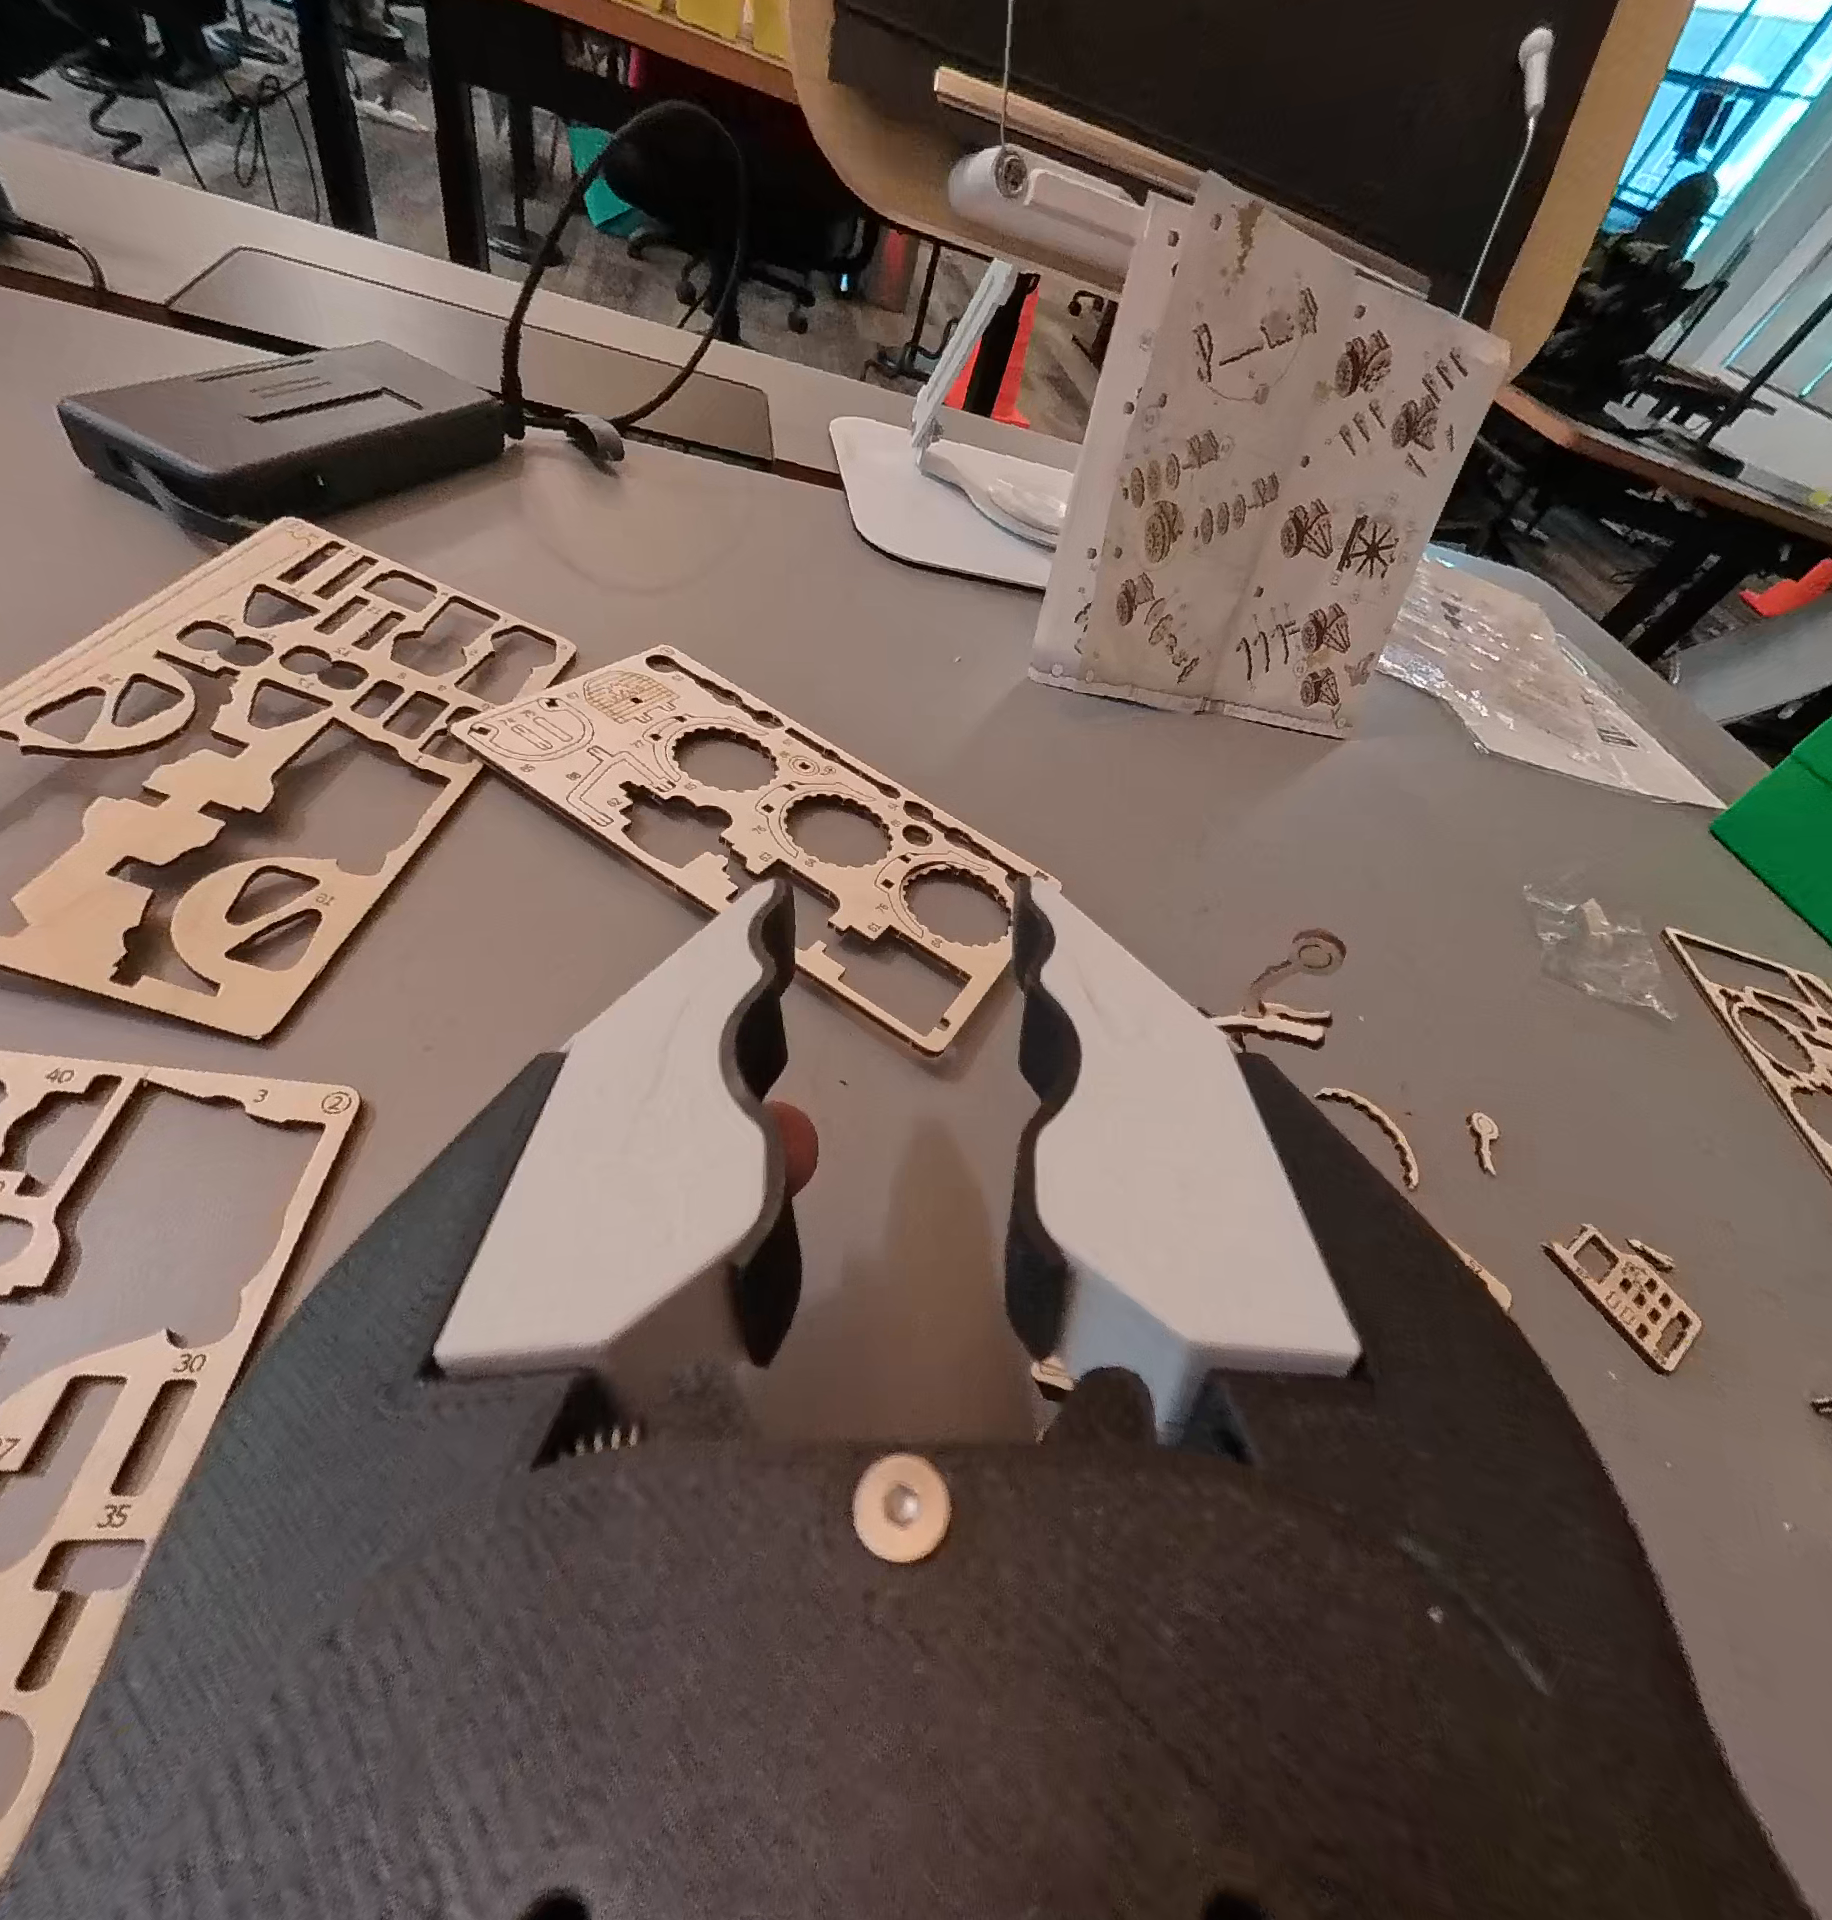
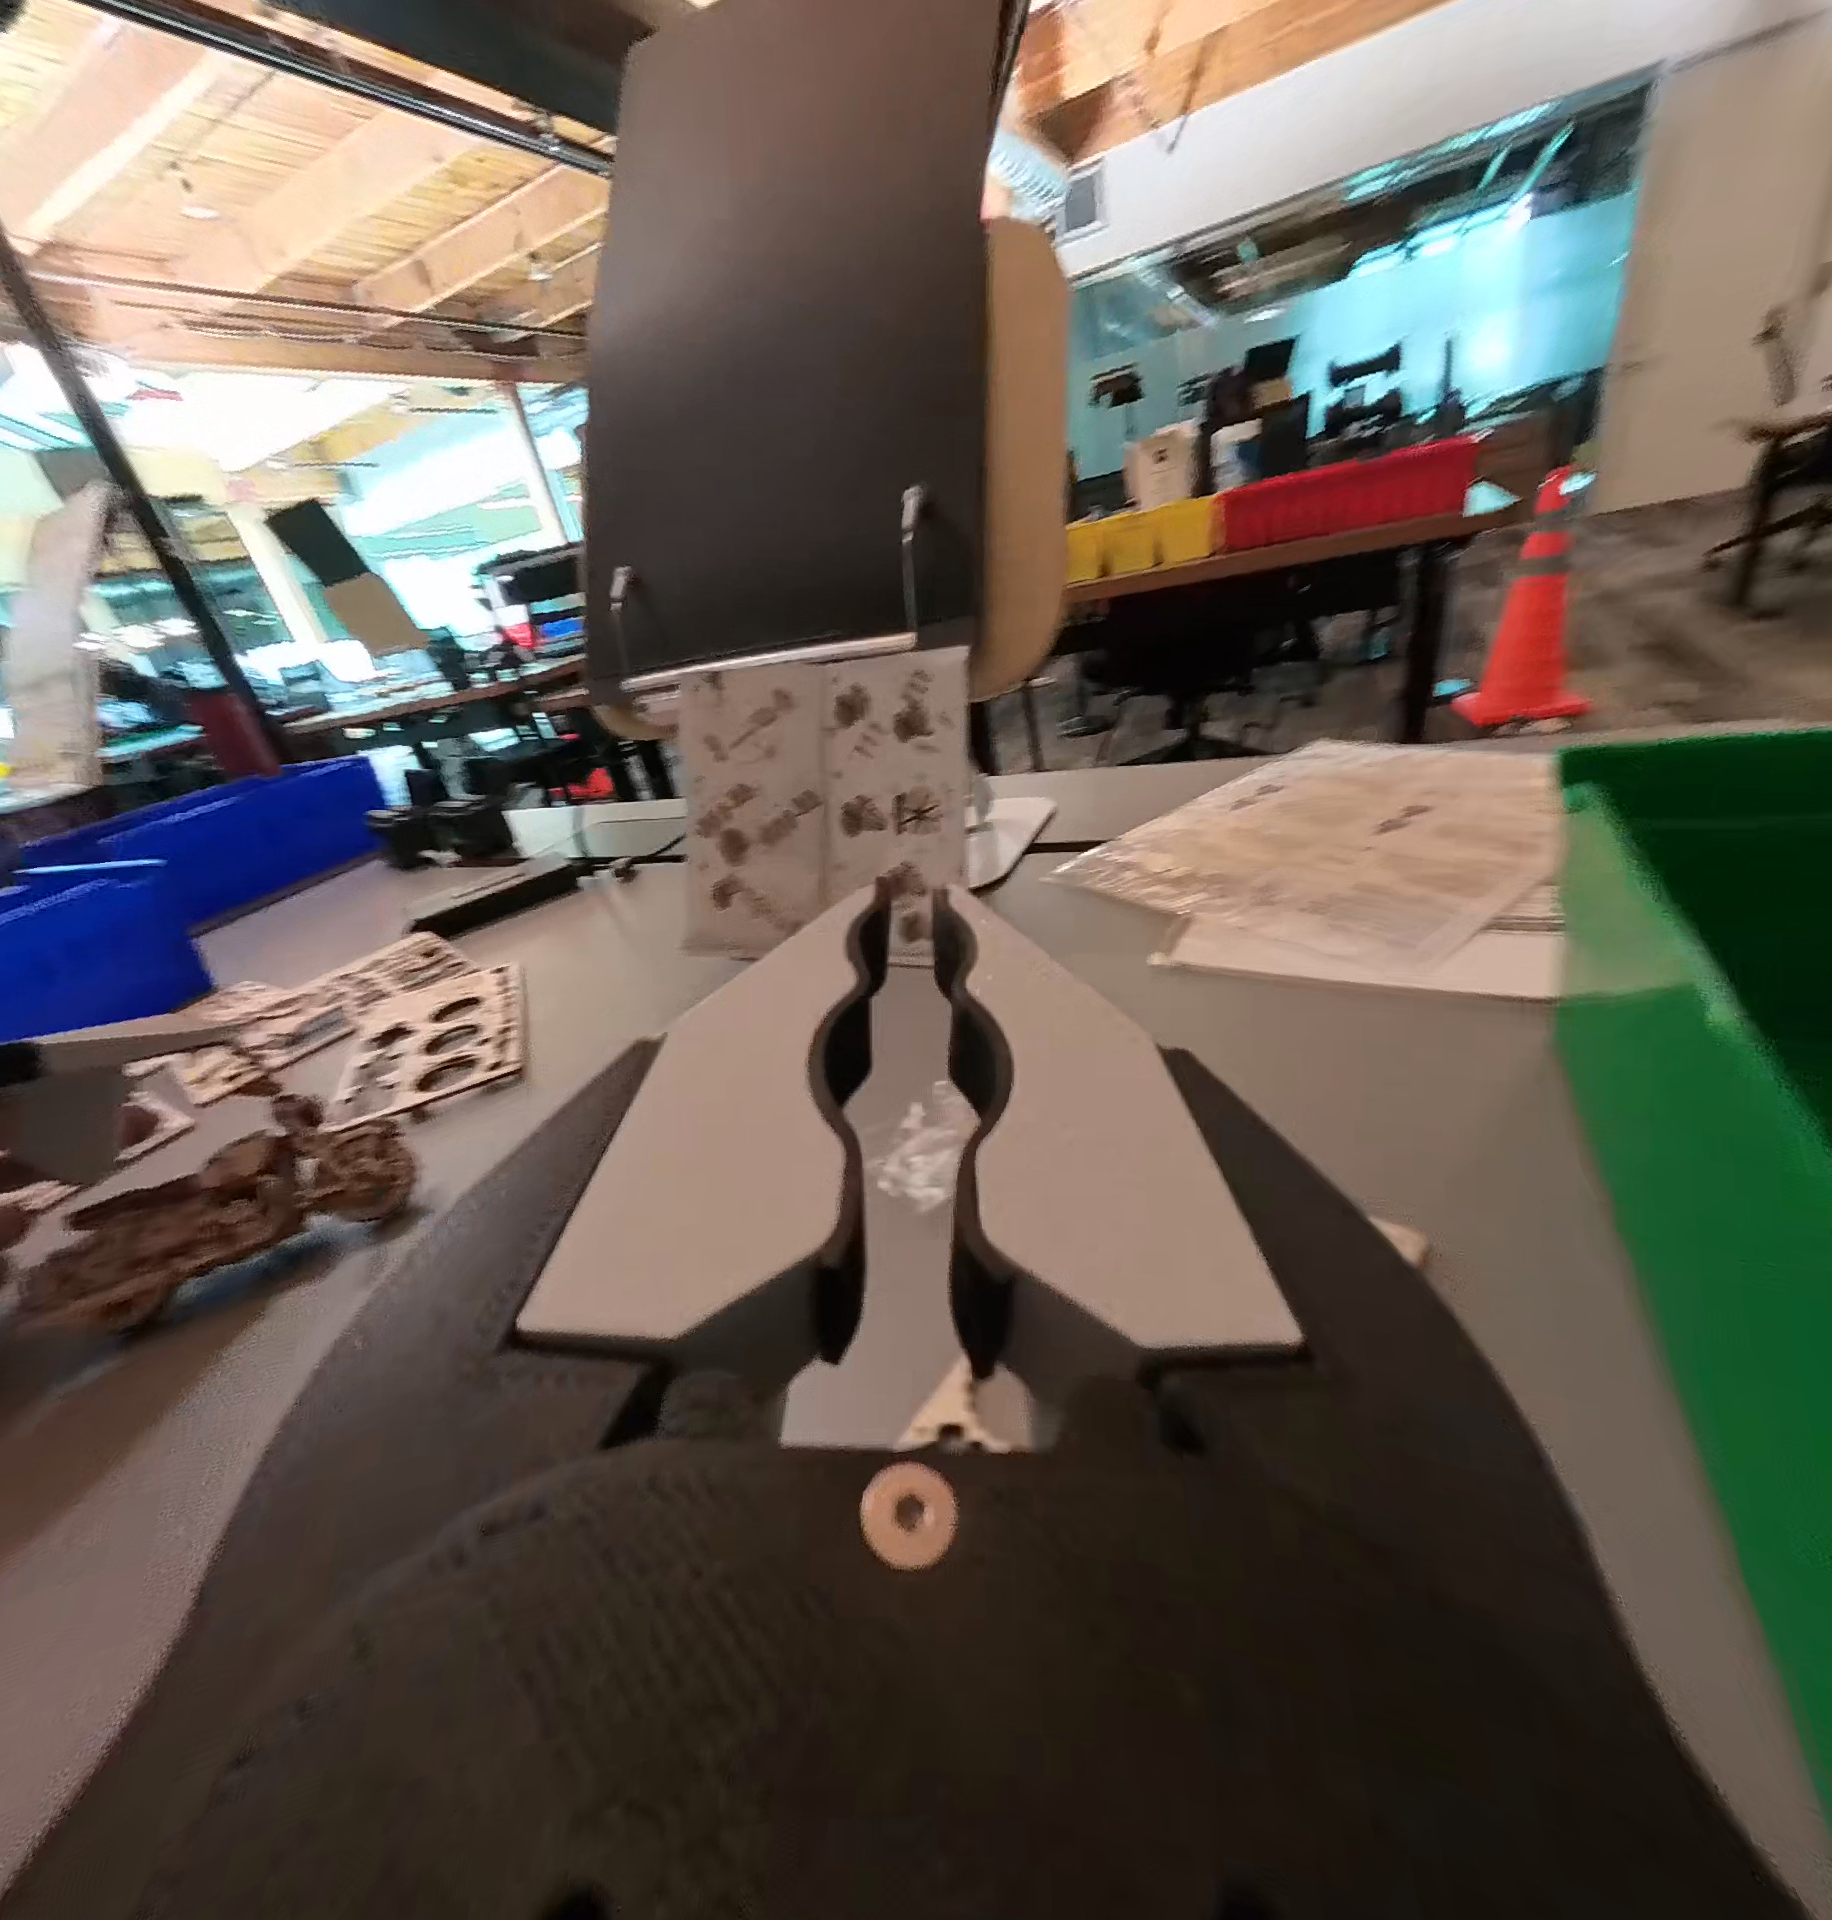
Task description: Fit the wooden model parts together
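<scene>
In the left wrist view my left gripper [image 1: 904, 904] is open and empty above the grey table [image 1: 1151, 790]. Punched-out wooden part sheets lie around it: a large one [image 1: 216, 779] far left, one with round holes [image 1: 766, 821] just ahead of the fingertips, and one [image 1: 112, 1299] near left. Small loose wooden parts [image 1: 1624, 1294] lie to its right. In the blurred right wrist view my right gripper [image 2: 910, 906] holds nothing, its jaws a narrow gap apart. A partly built brown wooden model [image 2: 216, 1216] sits on the table to its left.
An instruction booklet [image 1: 1255, 499] stands upright at the back against a stand. A black box [image 1: 278, 426] is at the back left. A green bin [image 2: 1722, 1039] stands close on the right. Papers [image 2: 1338, 883] and a small plastic bag [image 1: 1598, 935] lie nearby. Blue bins [image 2: 112, 914] stand far left.
</scene>
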### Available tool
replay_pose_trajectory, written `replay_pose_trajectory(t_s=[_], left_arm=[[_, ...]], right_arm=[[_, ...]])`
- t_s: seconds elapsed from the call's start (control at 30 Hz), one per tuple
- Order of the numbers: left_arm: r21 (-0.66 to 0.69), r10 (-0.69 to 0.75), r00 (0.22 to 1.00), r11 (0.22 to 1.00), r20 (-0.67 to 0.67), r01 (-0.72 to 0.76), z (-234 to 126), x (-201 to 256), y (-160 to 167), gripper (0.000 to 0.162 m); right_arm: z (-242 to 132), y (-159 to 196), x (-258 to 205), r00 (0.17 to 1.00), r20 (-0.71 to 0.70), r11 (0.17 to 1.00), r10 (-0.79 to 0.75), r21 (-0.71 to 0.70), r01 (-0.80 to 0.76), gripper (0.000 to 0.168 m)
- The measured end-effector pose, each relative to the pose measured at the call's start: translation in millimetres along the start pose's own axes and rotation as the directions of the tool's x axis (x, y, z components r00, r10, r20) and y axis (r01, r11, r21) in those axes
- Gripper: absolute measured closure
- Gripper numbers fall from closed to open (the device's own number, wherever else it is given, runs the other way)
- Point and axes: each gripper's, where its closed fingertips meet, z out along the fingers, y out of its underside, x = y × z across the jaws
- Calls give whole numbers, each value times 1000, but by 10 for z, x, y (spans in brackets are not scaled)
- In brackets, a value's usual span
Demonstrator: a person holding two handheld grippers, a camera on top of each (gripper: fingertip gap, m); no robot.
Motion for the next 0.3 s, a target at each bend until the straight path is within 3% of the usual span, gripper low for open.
replay_pose_trajectory(t_s=[0.13,0.3], left_arm=[[-4,-13,1000,1000,-2,13,4,-11,5,123],[-13,-22,1000,1000,-5,22,13,-15,17,123]], right_arm=[[-83,-69,172,990,-76,993,-116,5,117,167],[-78,-13,305,988,-34,988,150,28,-149,162]])
